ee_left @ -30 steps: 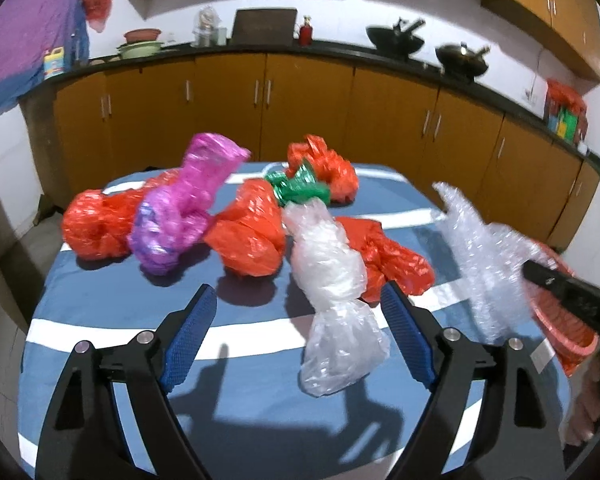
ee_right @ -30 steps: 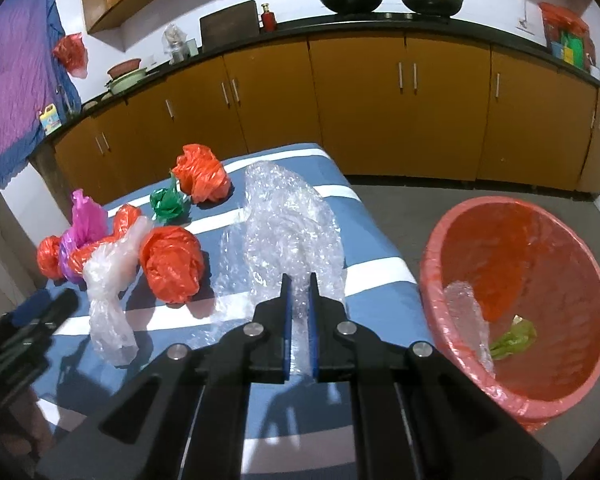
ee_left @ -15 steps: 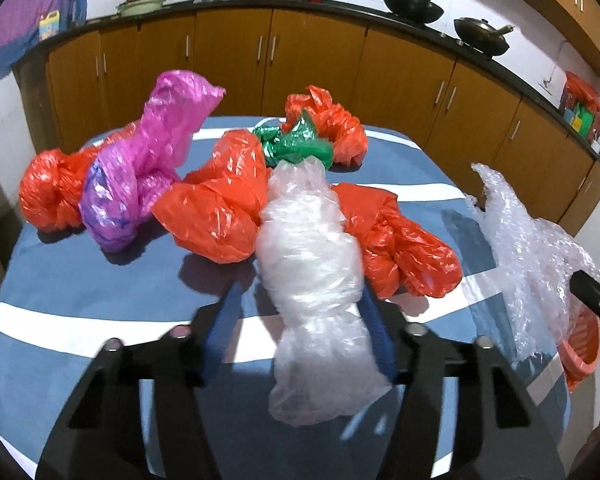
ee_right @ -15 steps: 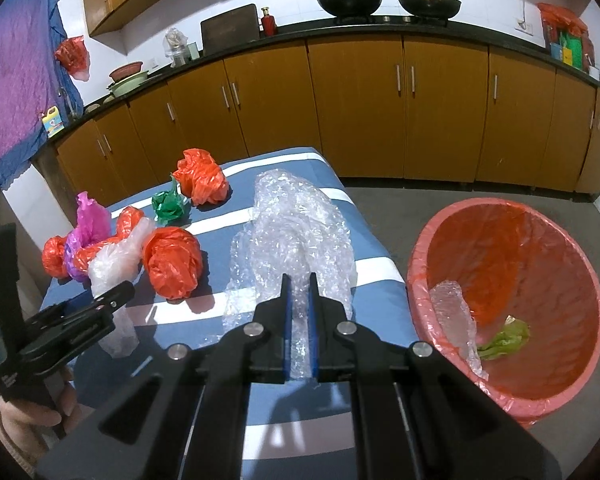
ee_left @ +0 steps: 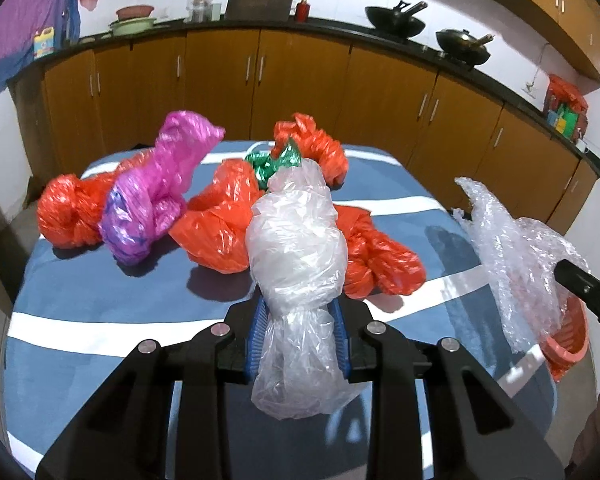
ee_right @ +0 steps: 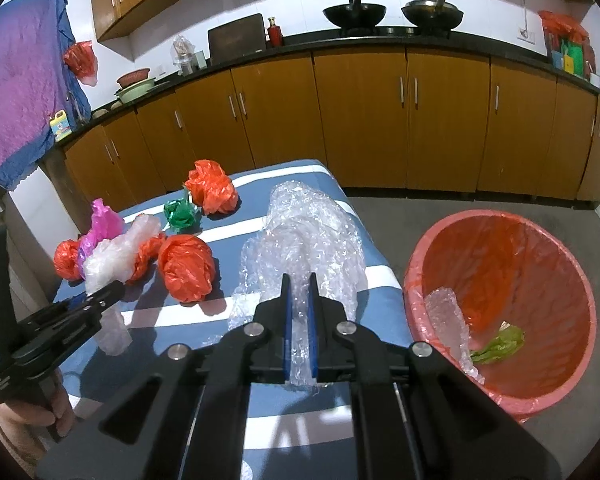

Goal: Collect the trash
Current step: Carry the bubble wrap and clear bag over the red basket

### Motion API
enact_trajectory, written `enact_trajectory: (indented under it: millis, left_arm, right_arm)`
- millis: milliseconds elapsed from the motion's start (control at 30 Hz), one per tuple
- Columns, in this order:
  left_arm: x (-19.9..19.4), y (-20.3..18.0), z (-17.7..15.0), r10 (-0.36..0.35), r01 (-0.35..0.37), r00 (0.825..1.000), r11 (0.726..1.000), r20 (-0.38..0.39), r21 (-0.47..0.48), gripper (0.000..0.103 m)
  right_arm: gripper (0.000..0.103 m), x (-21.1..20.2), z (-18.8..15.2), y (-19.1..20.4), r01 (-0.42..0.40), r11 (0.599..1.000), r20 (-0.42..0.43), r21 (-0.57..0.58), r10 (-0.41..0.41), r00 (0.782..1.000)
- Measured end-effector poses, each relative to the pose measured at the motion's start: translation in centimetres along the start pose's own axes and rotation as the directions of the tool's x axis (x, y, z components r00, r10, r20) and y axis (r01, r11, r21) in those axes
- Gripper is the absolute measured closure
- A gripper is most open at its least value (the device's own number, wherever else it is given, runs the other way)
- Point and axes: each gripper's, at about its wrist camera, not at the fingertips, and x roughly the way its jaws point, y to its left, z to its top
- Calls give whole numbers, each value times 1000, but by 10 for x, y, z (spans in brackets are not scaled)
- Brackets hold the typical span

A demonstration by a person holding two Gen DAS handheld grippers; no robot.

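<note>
From the left wrist camera, the left gripper (ee_left: 300,334) has just been closing its jaws, and its blue pads now pinch the narrow waist of a white plastic bag (ee_left: 298,236) whose loose tail hangs below the fingers. The bag's bulging upper part stands above the blue-and-white striped tablecloth (ee_left: 112,304). Behind it lie several orange-red bags (ee_left: 220,228), a pink bag (ee_left: 152,200) leaning on one of them, and a small green bag (ee_left: 274,162) further back. At the right edge, a sheet of bubble wrap (ee_left: 516,252) hangs from the tip of the right gripper, partly covering the rim of the red basin (ee_left: 568,344).

From the right wrist camera, the right gripper (ee_right: 300,320) is clamped tight on the bubble wrap (ee_right: 300,240), a strip of it squeezed between the blue pads while the rest spreads over the table's right side. To the right, on the floor beside the table, the red basin (ee_right: 432,240) holds a clear plastic piece (ee_right: 448,316) and a green scrap (ee_right: 500,344). At the left, the left gripper (ee_right: 104,296) grips the white bag (ee_right: 116,252), with a hand (ee_right: 32,416) on its handle.
</note>
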Motion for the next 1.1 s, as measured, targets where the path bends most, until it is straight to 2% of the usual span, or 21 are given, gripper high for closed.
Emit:
enact_trajectory:
  millis: [300, 700, 900, 1100]
  left_arm:
    - [-29, -16, 12, -50, 49, 997, 999, 52, 14, 74]
    - [-39, -79, 22, -163, 157, 983, 984, 78, 85, 74]
    - [-34, -126, 24, -234, 222, 969, 964, 72, 147, 74]
    - [-22, -175, 18, -314, 300, 948, 932, 42, 205, 74]
  right_arm:
    - [95, -30, 4, -10, 7, 1000, 50, 12, -7, 999]
    - [95, -66, 5, -57, 90, 995, 108, 41, -94, 990]
    - [95, -81, 6, -96, 151, 986, 124, 77, -159, 979]
    - [95, -91, 6, -133, 212, 971, 129, 113, -226, 965]
